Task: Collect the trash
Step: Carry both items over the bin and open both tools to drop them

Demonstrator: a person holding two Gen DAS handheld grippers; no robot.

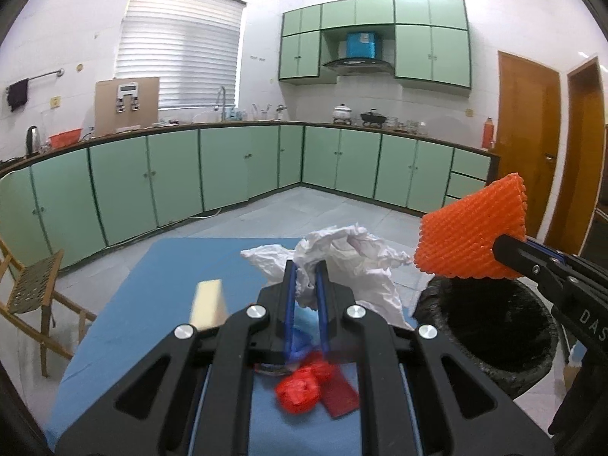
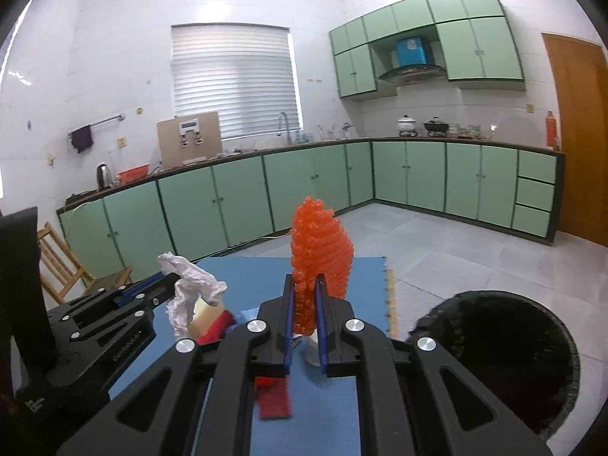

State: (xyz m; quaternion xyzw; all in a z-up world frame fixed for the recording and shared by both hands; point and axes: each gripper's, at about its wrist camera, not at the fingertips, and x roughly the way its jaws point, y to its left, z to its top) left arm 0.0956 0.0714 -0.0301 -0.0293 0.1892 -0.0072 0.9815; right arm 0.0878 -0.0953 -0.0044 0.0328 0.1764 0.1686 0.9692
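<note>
while bare blue mat (image 1: pixel 159 285) fills the left of the frame, the left gripper (image 1: pixel 306 285) at centre is clamped on crumpled white paper (image 1: pixel 353 254); at right, the right gripper (image 2: pixel 306 304) pinches a bumpy orange foam net (image 2: pixel 321 254) above the round black-lined bin (image 1: pixel 490 326), inside too dark to read.

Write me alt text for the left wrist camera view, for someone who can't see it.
The left gripper is shut on crumpled white paper above a blue table mat. To its right, the right gripper holds orange foam netting over a black-lined trash bin. A red wrapper lies below, with green kitchen cabinets behind.
</note>
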